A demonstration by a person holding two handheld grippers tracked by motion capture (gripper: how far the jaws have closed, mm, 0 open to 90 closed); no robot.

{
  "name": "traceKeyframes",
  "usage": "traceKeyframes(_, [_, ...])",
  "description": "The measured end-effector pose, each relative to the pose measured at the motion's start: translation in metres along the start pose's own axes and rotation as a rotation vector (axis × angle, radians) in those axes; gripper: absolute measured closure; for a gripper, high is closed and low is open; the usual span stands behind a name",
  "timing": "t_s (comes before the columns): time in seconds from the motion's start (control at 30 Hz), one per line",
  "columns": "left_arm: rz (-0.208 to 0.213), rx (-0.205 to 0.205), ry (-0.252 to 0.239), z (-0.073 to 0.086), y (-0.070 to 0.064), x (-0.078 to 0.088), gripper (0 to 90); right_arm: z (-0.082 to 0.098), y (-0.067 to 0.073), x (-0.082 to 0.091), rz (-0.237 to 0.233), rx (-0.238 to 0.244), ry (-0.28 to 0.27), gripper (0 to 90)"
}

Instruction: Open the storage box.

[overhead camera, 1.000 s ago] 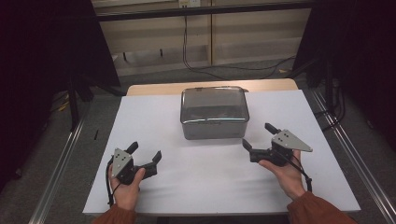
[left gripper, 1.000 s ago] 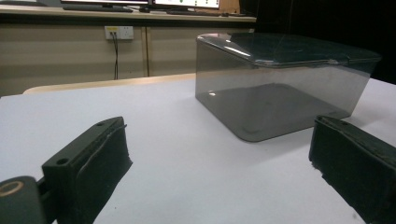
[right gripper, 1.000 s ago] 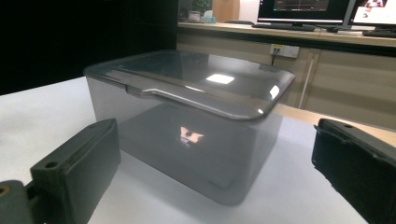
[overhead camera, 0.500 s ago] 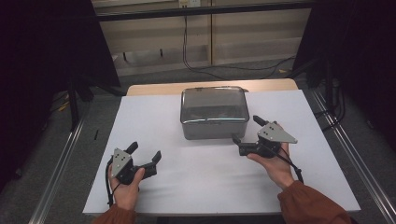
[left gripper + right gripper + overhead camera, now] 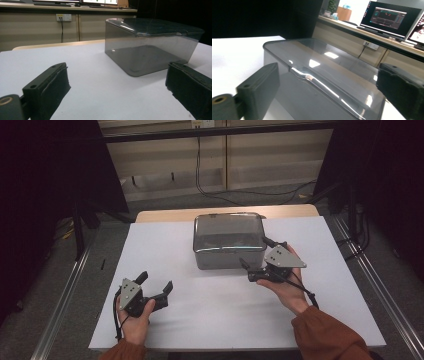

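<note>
On the white table sheet (image 5: 210, 305), toward its far edge and centred, sits the lidded smoky-grey box (image 5: 228, 240): translucent plastic, rounded corners, glossy lid. High view: right gripper (image 5: 255, 255) just beside the box's near right corner, jaws spread wide, nothing between them, having just been closing a little; left gripper (image 5: 156, 282) well apart near the front left, jaws spread, empty. Right gripper view adds the lid's raised lip and reflections, plus monitors (image 5: 389, 18) on a counter behind. Left gripper view adds a wall socket (image 5: 63, 17) and the box's see-through side wall. Matte black padded jaws. Bare sheet all around the box; wooden table edge (image 5: 165, 214) beyond.
</note>
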State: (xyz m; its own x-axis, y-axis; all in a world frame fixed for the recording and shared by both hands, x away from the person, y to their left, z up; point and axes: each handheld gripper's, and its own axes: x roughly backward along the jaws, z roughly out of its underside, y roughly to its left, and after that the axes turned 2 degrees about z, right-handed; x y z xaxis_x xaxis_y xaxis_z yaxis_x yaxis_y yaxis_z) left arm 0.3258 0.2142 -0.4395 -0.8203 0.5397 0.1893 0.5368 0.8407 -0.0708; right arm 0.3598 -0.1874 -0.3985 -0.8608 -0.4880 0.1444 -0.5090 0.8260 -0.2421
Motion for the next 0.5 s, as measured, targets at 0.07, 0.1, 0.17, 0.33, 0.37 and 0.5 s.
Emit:
traceKeyframes(0.07, [0.007, 0.004, 0.001, 0.000, 0.000, 0.000, 4.5, -0.001, 0.002, -0.002, 0.005, 0.043, -0.011, 5.7])
traceKeyframes(0.1, [0.009, 0.006, 0.001, 0.000, 0.000, 0.000, 4.5, -0.001, 0.003, -0.002, 0.001, 0.055, -0.010, 5.7])
traceKeyframes(0.17, [0.006, -0.002, 0.005, 0.000, 0.000, 0.000, 4.5, -0.002, 0.004, -0.005, 0.006, 0.094, -0.011, 6.6])
traceKeyframes(0.33, [0.005, 0.003, 0.002, 0.000, 0.001, 0.000, 4.5, -0.004, 0.006, -0.010, 0.009, 0.160, -0.014, 8.3])
traceKeyframes(0.37, [0.005, 0.004, 0.001, 0.000, 0.001, 0.000, 4.5, -0.004, 0.006, -0.011, 0.009, 0.168, -0.012, 8.8])
traceKeyframes(0.5, [-0.002, 0.000, 0.004, 0.000, 0.002, 0.001, 4.5, -0.003, 0.008, -0.015, 0.019, 0.212, -0.008, 10.8])
